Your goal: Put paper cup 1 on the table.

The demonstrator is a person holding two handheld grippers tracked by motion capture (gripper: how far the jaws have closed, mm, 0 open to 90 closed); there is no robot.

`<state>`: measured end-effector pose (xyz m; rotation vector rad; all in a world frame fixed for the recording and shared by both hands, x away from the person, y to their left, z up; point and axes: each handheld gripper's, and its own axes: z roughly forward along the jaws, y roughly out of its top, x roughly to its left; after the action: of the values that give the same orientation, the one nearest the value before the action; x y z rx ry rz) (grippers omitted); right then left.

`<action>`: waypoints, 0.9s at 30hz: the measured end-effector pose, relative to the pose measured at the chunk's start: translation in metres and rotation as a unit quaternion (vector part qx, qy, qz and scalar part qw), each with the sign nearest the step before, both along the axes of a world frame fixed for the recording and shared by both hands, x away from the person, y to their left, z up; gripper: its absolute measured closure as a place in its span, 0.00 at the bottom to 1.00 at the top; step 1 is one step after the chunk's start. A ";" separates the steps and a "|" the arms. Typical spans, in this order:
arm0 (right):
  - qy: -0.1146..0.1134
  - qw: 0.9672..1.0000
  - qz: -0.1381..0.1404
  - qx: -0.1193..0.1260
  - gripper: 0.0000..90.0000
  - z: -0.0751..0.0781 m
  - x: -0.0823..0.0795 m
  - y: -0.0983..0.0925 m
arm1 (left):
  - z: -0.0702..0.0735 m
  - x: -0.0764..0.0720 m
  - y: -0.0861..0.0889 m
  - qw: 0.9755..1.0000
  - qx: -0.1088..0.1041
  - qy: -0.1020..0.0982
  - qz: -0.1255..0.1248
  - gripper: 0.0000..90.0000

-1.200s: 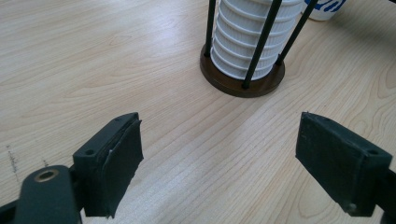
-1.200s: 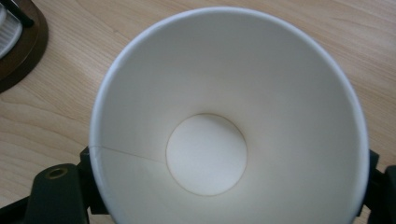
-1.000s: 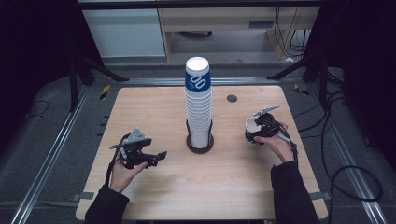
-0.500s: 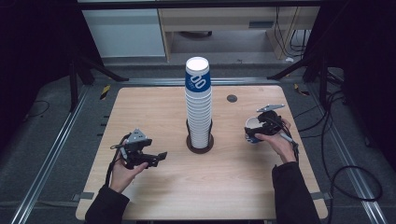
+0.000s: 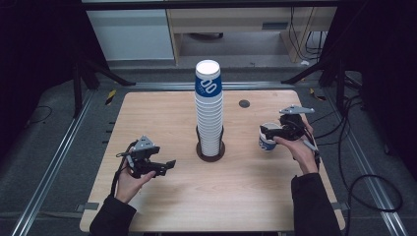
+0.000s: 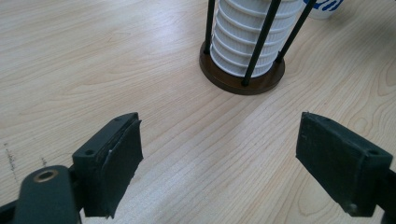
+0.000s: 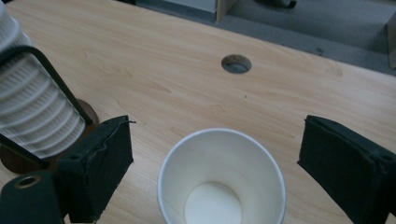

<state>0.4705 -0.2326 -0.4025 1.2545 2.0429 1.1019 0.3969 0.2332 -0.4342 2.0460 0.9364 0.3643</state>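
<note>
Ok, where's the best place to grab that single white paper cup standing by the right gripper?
Grip the white paper cup just below its rolled rim, pads on opposite outer sides, coming from above. It stands upright, mouth open, between the right gripper's open jaws; the stiff rim probably resists crushing.

The table [image 5: 162,118] is pale wood with a smooth, matt grain. The single cup [image 7: 222,179] and the stacked cups [image 5: 209,113] look like white paper, ribbed at the rims, in a holder [image 6: 242,77] with a dark wooden base and thin black rods. The gripper pads [image 7: 105,163] look like rough matt black foam.
</note>
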 end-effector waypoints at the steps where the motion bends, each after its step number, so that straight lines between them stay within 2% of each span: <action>1: -0.011 1.000 0.003 0.009 0.11 0.007 -0.003 0.001 | 0.000 0.000 0.000 1.000 0.001 0.000 0.000 0.15; 3: -0.014 1.000 0.005 0.014 0.11 0.009 -0.004 0.002 | 0.000 0.000 0.000 1.000 0.000 0.000 0.000 0.15; 9: -0.047 0.998 0.024 0.035 0.12 0.031 -0.015 0.010 | -0.001 0.000 0.000 1.000 0.001 0.000 0.000 0.16; 16: -0.071 0.996 0.040 0.046 0.12 0.052 -0.026 0.020 | -0.003 0.000 0.000 1.000 0.002 0.002 -0.002 0.17; 22: -0.091 0.993 0.053 0.056 0.12 0.070 -0.035 0.027 | -0.003 0.000 0.000 1.000 0.003 0.001 -0.003 0.18; 27: -0.110 0.989 0.067 0.069 0.12 0.084 -0.043 0.035 | -0.002 0.000 0.000 1.000 0.002 0.001 -0.002 0.19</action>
<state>0.4276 -0.1975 -0.3180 1.0193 1.9338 1.3984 0.3966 0.2329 -0.4364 2.0510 0.9337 0.3633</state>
